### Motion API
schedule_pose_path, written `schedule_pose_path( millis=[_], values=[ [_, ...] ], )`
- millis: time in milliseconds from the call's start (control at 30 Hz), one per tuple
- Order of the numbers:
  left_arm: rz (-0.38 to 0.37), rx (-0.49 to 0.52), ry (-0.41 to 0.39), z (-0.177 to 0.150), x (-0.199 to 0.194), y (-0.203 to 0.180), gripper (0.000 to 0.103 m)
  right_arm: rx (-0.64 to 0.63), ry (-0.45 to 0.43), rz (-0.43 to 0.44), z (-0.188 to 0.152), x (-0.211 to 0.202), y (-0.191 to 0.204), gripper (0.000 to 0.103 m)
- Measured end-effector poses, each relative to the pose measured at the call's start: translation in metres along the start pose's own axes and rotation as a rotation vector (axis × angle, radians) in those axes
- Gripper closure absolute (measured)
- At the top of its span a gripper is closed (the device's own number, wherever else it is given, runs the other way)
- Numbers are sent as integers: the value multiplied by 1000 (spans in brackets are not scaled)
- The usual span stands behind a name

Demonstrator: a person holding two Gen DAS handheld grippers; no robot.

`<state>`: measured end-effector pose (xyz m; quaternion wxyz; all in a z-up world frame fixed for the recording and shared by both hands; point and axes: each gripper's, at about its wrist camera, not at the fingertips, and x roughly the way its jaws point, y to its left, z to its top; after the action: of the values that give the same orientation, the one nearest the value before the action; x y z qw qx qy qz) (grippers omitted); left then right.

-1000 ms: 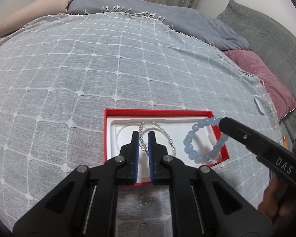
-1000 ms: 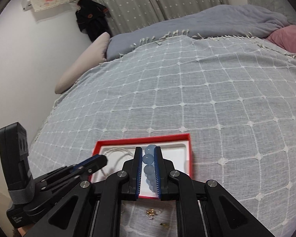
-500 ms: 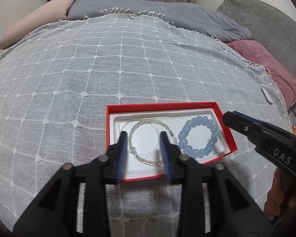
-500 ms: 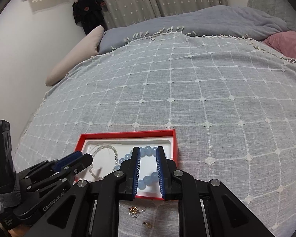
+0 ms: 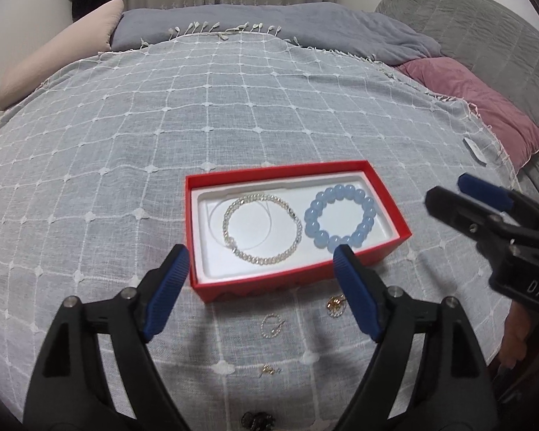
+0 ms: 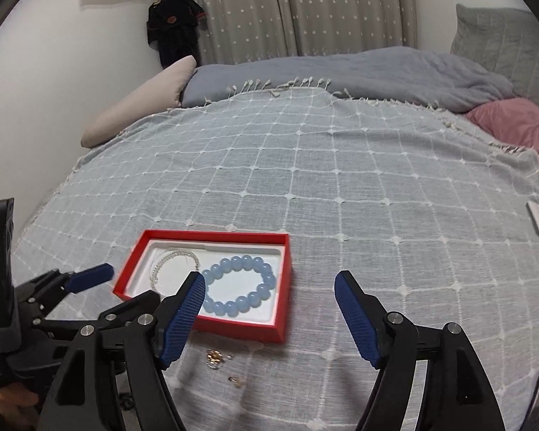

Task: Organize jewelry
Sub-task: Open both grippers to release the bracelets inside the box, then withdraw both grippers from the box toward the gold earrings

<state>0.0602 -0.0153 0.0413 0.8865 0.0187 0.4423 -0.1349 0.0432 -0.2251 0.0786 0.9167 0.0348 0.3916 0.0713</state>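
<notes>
Nearest the left gripper (image 5: 260, 287), small pieces are still lying loose on the bedspread (image 5: 125, 151): a dark clump (image 5: 257, 421) at six o'clock, a tiny gold stud (image 5: 269, 370) above it, a small beaded ring (image 5: 272, 325), and a gold charm (image 5: 336, 304) toward four o'clock of the box. Both grippers' jaws have just been opening and are now standing wide with nothing between them; the right gripper (image 6: 269, 319) is hanging at the box's near right corner. Beyond, the red box (image 5: 194, 233) is holding the silver chain bracelet (image 5: 262, 230) at nine o'clock and the blue bead bracelet (image 5: 339, 217) at three, just beside each other. So the bracelets look done and the small pieces remain. Farther on, open bedspread is stretching toward twelve o'clock, offering free room all round the box.
</notes>
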Motion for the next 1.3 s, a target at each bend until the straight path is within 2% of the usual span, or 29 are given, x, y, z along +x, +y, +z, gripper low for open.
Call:
schedule_pose_path(
  millis=[133, 300, 533, 700, 867, 1033, 1300],
  values=[
    [18, 21, 29, -12, 1, 0, 20, -50, -47, -36, -10, -11, -1, 20],
    [22, 57, 42, -32, -2, -2, 20, -45, -14, 21, -22, -12, -4, 18],
    [34, 114, 32, -62, -9, 1, 20, -53, 16, 23, -45, -11, -8, 18],
    [-5, 115, 55, -86, -9, 8, 19, -85, 72, 80, -71, -2, -3, 18],
    [-18, 146, 22, -103, -15, 14, 19, -163, 55, 112, -91, -4, 3, 18],
    [-68, 149, 23, -114, -16, 19, 19, -214, 41, 152, -102, -5, 9, 18],
    [-100, 174, 35, -130, -15, 17, 19, -338, 88, 197, -122, 7, 34, 18]
  ],
)
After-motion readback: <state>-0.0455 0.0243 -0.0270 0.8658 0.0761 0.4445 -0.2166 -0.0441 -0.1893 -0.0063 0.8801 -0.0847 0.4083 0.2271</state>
